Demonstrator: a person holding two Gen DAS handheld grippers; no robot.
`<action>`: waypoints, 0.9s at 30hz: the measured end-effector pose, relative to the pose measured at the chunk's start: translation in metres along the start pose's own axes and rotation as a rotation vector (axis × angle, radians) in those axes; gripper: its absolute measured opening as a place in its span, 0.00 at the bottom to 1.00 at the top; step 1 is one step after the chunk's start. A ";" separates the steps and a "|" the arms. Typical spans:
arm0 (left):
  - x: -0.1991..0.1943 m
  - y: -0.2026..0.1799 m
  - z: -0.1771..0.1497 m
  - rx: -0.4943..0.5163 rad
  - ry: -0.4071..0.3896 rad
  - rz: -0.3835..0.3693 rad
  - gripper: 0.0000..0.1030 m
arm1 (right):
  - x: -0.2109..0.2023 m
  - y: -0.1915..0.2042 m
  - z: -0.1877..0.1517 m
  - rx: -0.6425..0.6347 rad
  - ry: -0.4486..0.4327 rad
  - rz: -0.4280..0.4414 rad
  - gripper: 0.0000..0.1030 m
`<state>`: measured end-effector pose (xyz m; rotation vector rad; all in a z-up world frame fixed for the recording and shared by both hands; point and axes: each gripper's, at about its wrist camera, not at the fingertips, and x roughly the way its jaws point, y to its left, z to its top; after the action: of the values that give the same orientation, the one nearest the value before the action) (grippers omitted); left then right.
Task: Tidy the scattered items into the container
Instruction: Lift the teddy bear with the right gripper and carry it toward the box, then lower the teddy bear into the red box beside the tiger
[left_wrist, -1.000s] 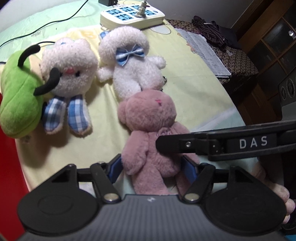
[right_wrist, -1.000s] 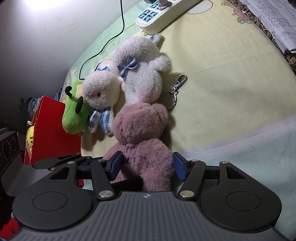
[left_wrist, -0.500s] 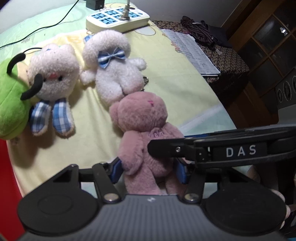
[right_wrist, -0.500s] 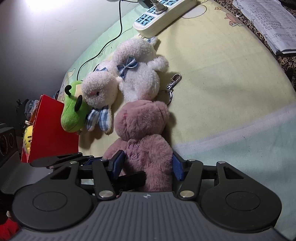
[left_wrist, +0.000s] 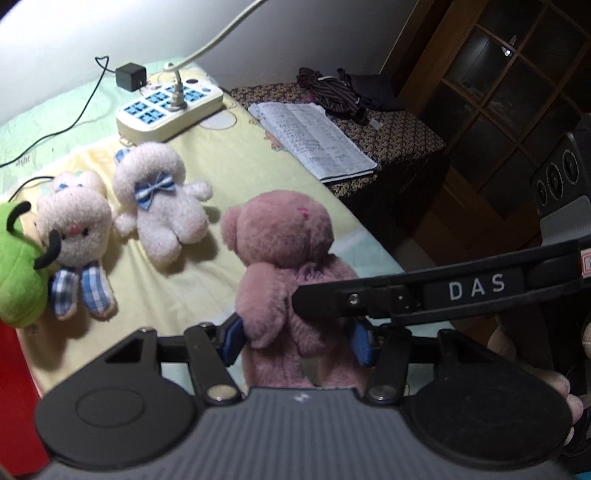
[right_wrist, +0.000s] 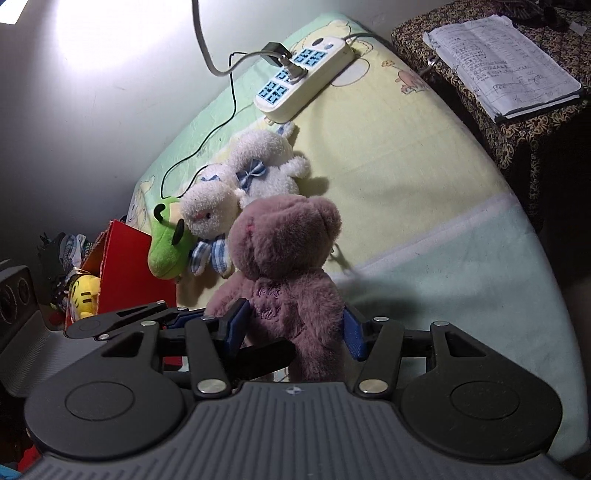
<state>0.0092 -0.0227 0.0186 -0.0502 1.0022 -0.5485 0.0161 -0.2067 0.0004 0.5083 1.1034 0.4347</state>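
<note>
Pink bear: the pink bear (left_wrist: 284, 254) is upright and lifted off the bed sheet (left_wrist: 236, 162), its shadow falling on the pale green strip below it in the right wrist view; a second ago it lay flat on the sheet with its head touching the bow-tie toy.
Left gripper: the left gripper (left_wrist: 295, 338) pinches the bear's lower body between its blue pads; its jaws have just been closing, and the pads that stood clear of the fur a second ago now press into it.
Right gripper: the right gripper (right_wrist: 295, 328) clamps the same bear at the waist from the other side, its dark finger lying across the bear's back in the left wrist view; these jaws too have just been closing onto the fur.
Container: the red box (right_wrist: 125, 273) stands at the left edge of the bed, a yellow striped toy (right_wrist: 85, 295) inside it.
Toys left on the bed: the white bow-tie toy (left_wrist: 162, 199), the white bunny (left_wrist: 74, 236) with checked legs and the green plush (left_wrist: 18, 273) lie where they lay before, far-left of the bear, now apart from it.
Far end: a power strip (left_wrist: 170, 109) lies on the sheet; an open notebook (left_wrist: 314, 140) rests on the patterned stand to the right.
Keyring: partly hidden behind the bear in the right wrist view.
</note>
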 end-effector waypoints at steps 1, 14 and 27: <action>-0.007 0.002 0.000 0.005 -0.012 0.000 0.53 | -0.004 0.005 -0.002 -0.008 -0.011 0.004 0.54; -0.114 0.070 -0.004 -0.006 -0.233 0.064 0.53 | -0.006 0.121 -0.001 -0.162 -0.147 0.070 0.54; -0.199 0.180 -0.026 -0.116 -0.347 0.181 0.53 | 0.058 0.248 0.008 -0.320 -0.159 0.178 0.54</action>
<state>-0.0197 0.2293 0.1092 -0.1516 0.6900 -0.3017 0.0260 0.0246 0.1064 0.3516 0.8189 0.7019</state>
